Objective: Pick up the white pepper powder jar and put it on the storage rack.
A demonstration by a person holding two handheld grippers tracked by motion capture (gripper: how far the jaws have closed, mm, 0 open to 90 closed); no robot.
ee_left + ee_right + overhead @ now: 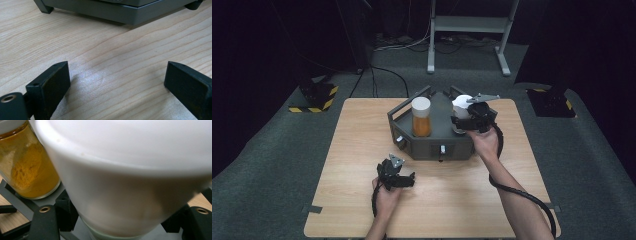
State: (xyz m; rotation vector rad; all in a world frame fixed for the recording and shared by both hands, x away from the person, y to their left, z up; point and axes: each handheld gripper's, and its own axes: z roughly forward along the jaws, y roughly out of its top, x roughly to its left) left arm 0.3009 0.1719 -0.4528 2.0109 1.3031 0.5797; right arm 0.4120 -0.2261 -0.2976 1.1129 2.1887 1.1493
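Observation:
A grey angular base point(432, 145) with raised rails stands at the middle of the wooden table point(362, 200). On it stands a glass jar of orange powder point(421, 122) with a white lid. Right of the jar, my right gripper point(463, 120) is shut on a white container point(461, 105). In the right gripper view the white container point(130, 182) sits between the black fingers point(63, 213), with the orange jar point(27, 170) close at the left. My left gripper point(402, 172) rests low in front of the base, open, with nothing between its fingers point(53, 85).
The base's front edge point(120, 12) lies just ahead of the left gripper, with bare wood point(105, 55) between. A white metal stand point(467, 30) and cables sit on the dark floor beyond the table. Black-and-yellow striped feet point(314, 97) flank the far corners.

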